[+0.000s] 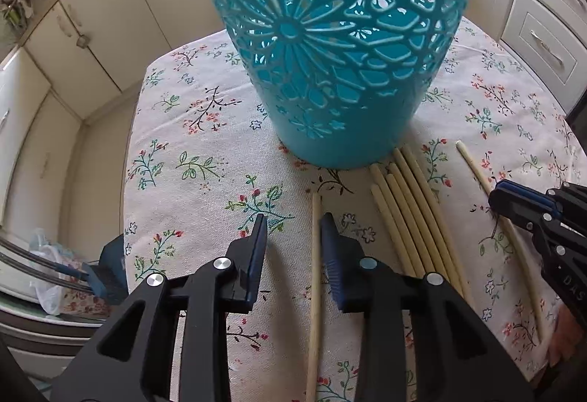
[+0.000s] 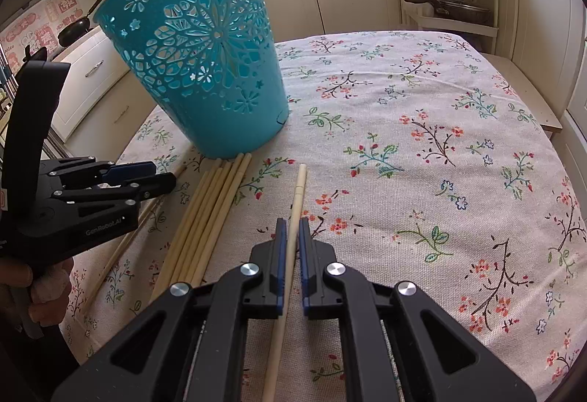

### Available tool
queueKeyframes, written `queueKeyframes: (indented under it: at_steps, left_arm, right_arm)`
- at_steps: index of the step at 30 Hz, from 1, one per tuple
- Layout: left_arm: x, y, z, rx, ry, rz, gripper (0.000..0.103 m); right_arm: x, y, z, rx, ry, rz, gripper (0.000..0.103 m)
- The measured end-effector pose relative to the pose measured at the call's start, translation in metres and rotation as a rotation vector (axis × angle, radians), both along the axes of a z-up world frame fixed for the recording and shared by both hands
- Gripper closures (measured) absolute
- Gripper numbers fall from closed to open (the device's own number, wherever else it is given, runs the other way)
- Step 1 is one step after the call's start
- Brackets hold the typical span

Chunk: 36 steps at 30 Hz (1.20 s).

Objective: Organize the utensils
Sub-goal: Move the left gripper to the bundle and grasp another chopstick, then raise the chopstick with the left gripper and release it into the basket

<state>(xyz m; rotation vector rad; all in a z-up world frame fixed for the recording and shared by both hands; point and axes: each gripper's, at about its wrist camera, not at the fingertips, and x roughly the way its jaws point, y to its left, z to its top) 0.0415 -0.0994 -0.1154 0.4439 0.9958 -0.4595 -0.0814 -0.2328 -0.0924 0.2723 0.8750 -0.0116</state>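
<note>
A tall teal cut-out basket [image 1: 330, 53] [image 2: 205, 72] stands on the floral tablecloth. Several pale chopsticks [image 1: 414, 218] [image 2: 209, 211] lie bundled at its base. One single chopstick [image 1: 314, 273] [image 2: 124, 244] lies flat on the cloth between the jaws of my left gripper [image 1: 294, 216] [image 2: 161, 172]. It sits close to the right pad, and the jaws stand wider than the stick, so they are open. My right gripper [image 2: 291, 229] [image 1: 499, 194] is shut on another chopstick [image 2: 299, 182] [image 1: 473, 163], whose tip points toward the basket.
The floral tablecloth [image 2: 403, 145] covers the table, with bare cloth to the right of the basket. Cream cabinets surround it. A white rack with a lidded pan [image 2: 451, 9] stands at the back. A person's hand [image 2: 47, 284] holds the left gripper. The table edge drops off at left [image 1: 128, 182].
</note>
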Motion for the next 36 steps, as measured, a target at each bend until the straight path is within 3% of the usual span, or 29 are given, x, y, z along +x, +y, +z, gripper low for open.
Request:
queueKeyframes:
  at_steps: [1,3,13,19,22,28,34,36]
  left_arm:
    - [-0.002,-0.001,0.000,-0.009,0.006,-0.020,0.092]
    - [-0.010,-0.007,0.001,0.007,-0.002,-0.036,0.098]
    - [-0.049,-0.007,0.016,0.084,-0.047,-0.109,0.099]
    - [-0.076,-0.005,0.042,0.061,-0.076,-0.147,0.099]
    - [-0.088,0.000,0.065,-0.010,-0.065,-0.160,0.099]
    - [-0.089,0.027,0.158,-0.306,-0.060,-0.164,0.099]
    - [-0.076,0.037,0.251,-0.523,-0.198,-0.117,0.099]
    - [-0.069,0.030,0.271,-0.546,-0.270,-0.092,0.099]
  right_arm:
    - [0.000,0.000,0.000,0.001,0.000,0.000,0.096]
    - [0.000,0.000,0.000,0.001,0.000,0.000,0.096]
    - [-0.001,0.001,0.000,0.005,-0.002,-0.001,0.095]
    - [-0.001,0.001,0.000,0.005,-0.003,-0.001,0.095]
    - [-0.001,0.002,0.000,0.005,-0.003,0.000,0.093]
    - [-0.001,0.005,0.000,0.003,-0.006,0.012,0.089]
    - [-0.001,0.005,0.001,0.007,-0.008,0.015,0.088]
    - [-0.001,0.005,0.001,0.009,-0.008,0.016,0.087]
